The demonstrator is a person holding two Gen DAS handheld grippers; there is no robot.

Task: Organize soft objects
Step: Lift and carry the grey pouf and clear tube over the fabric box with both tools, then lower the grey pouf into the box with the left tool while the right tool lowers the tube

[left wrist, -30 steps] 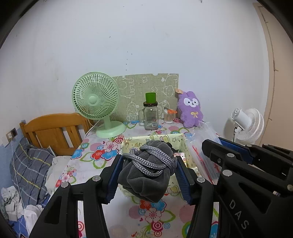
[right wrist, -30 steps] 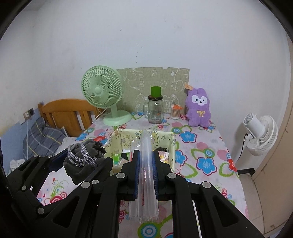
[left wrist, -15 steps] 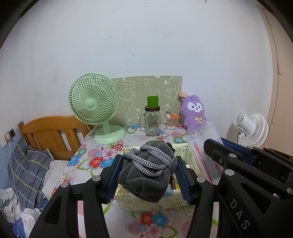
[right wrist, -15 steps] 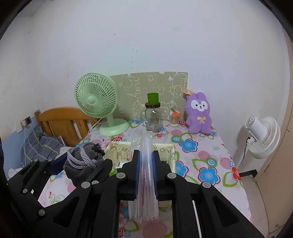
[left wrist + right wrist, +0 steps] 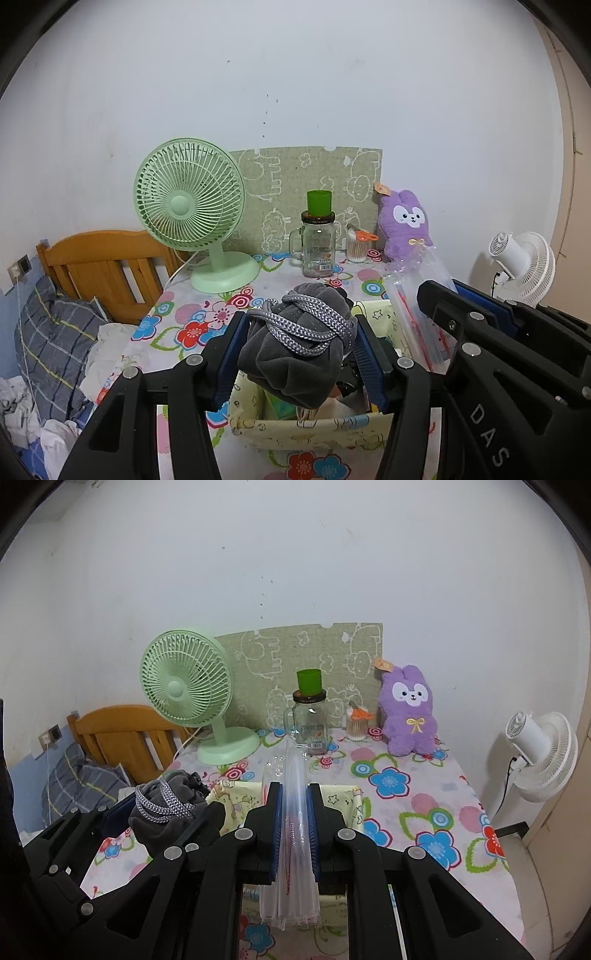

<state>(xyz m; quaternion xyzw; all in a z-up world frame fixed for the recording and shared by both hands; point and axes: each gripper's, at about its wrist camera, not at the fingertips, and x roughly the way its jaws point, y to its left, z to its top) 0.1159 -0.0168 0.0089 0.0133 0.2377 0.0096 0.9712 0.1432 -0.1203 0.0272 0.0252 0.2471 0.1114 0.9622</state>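
Note:
My left gripper (image 5: 299,332) is shut on a grey drawstring pouch (image 5: 295,350) wrapped in braided grey cord, held just above a pale yellow fabric box (image 5: 295,428) on the flowered table. In the right wrist view the same pouch (image 5: 166,812) shows at the left, over the box (image 5: 236,801). My right gripper (image 5: 294,794) is shut on a clear plastic zip bag (image 5: 294,849), held edge-on above the box. That bag (image 5: 417,306) also appears at the right of the left wrist view. A purple plush rabbit (image 5: 408,712) sits at the back of the table.
At the back stand a green desk fan (image 5: 192,221), a glass jar mug with a green cup on top (image 5: 318,240), a small jar of cotton swabs (image 5: 358,247) and a patterned board (image 5: 306,184). A wooden bed frame (image 5: 96,266) is left; a white fan (image 5: 539,749) right.
Both grippers have drawn back together from the table's far end, holding their loads. The yellow box now lies nearer and lower in both views, and the fan and jar look farther off.

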